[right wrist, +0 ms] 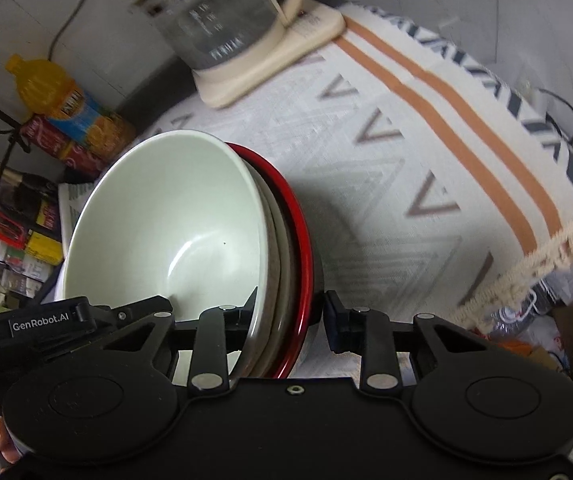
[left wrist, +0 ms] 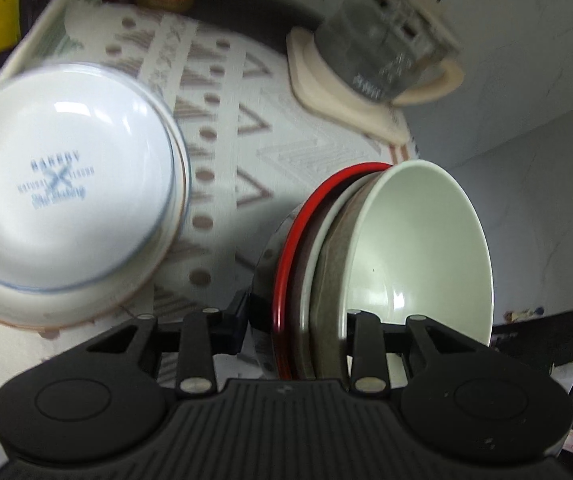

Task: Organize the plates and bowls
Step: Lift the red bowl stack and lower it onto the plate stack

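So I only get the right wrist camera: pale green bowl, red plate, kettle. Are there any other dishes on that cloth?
Observer: Yes. The left wrist view shows a white bowl with blue lettering inside, apart from the stack.
Operator: Just one bowl?
Observer: No, it sits nested in a second bowl with a brownish rim line.
Operator: And the other gripper's far finger?
Observer: The left gripper has it behind the red plate, pressed against a shiny metal dish.
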Action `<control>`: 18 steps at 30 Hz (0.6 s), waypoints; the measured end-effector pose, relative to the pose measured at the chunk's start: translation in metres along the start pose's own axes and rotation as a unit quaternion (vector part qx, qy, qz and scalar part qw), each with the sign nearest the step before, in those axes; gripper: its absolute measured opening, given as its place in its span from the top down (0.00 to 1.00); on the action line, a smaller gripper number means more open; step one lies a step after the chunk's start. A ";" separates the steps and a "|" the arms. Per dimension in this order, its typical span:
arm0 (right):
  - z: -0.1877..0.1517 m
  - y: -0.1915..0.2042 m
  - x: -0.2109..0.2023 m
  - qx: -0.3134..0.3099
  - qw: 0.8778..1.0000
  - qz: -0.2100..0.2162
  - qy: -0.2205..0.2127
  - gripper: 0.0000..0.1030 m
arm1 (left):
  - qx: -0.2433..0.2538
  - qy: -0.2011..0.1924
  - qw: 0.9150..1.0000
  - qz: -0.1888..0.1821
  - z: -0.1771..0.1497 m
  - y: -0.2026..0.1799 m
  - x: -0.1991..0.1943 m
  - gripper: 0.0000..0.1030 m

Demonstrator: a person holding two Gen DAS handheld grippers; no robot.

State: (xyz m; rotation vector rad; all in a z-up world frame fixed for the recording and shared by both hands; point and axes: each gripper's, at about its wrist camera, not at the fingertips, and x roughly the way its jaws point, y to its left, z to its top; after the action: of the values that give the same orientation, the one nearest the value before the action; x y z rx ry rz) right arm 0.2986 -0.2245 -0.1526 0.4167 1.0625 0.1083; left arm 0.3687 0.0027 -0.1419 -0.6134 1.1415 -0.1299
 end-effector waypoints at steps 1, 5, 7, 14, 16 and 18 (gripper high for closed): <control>0.003 0.004 -0.003 -0.004 1.000 0.003 -0.004 0.72 | -0.001 -0.007 1.000 0.000 0.004 0.000 -0.005 0.69; 0.013 0.020 -0.008 -0.028 0.999 0.018 -0.008 0.72 | -0.005 -0.033 0.999 0.005 0.016 0.000 -0.026 0.69; 0.019 0.029 -0.008 -0.037 0.999 0.026 -0.009 0.72 | -0.008 -0.045 0.999 0.007 0.020 0.003 -0.035 0.69; 0.031 0.065 -0.004 -0.074 0.996 0.046 -0.007 0.72 | -0.034 -0.071 0.997 0.019 0.031 0.026 -0.056 0.69; 0.032 0.077 -0.001 -0.085 0.995 0.048 -0.001 0.72 | -0.047 -0.078 0.996 0.021 0.032 0.037 -0.062 0.69; 0.033 0.089 0.004 -0.097 0.994 0.053 0.003 0.72 | -0.055 -0.082 0.995 0.025 0.033 0.047 -0.068 0.69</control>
State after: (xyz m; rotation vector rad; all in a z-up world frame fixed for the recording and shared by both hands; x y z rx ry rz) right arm 0.3387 -0.1514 -0.1079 0.2970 1.0252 0.3038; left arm 0.3586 0.0820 -0.1023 -0.6809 1.0080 0.0259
